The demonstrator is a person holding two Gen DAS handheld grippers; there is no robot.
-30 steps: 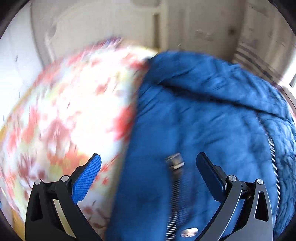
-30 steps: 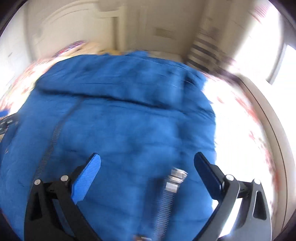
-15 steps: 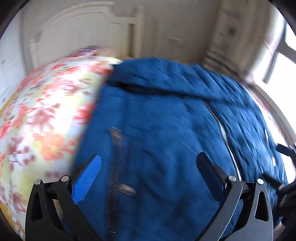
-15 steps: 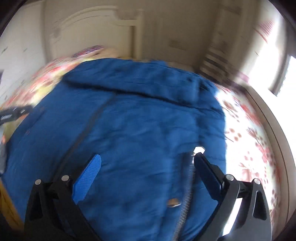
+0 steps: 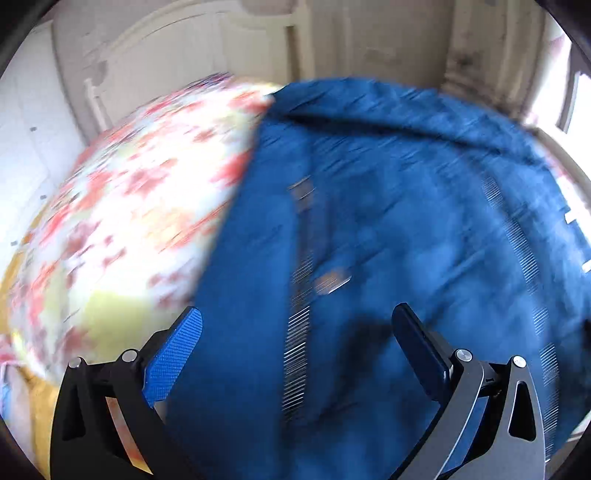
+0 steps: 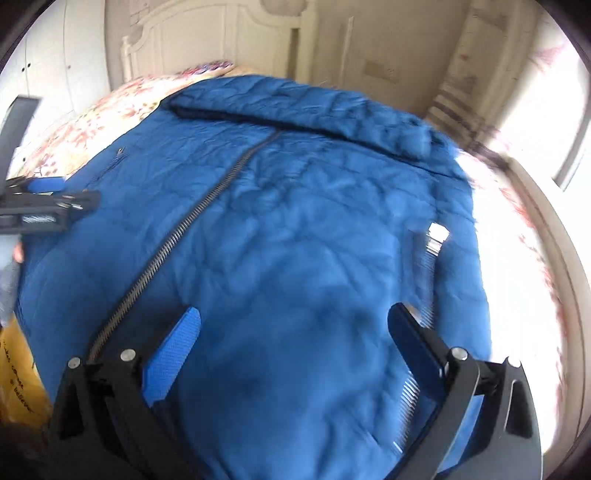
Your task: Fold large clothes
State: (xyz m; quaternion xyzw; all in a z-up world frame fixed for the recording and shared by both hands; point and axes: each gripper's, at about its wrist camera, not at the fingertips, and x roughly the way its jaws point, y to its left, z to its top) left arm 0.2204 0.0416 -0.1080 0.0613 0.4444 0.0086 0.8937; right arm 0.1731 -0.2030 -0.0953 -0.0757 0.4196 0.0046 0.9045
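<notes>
Large blue quilted padded jacket point(image 6: 295, 229) spread flat on bed with red-and-white floral sheet point(image 5: 122, 206), metal centre zip point(image 6: 173, 251) closed, collar toward white headboard point(image 6: 207, 33). Yellow bag point(image 6: 18, 373) at bed's near left corner. Left gripper point(image 5: 295, 339) wide open, empty, above jacket's left edge; right gripper point(image 6: 293, 332) wide open, empty, over right front panel. Versus 0.5 s ago: left view swung left, more sheet visible. Bare sheet open both sides of jacket.
</notes>
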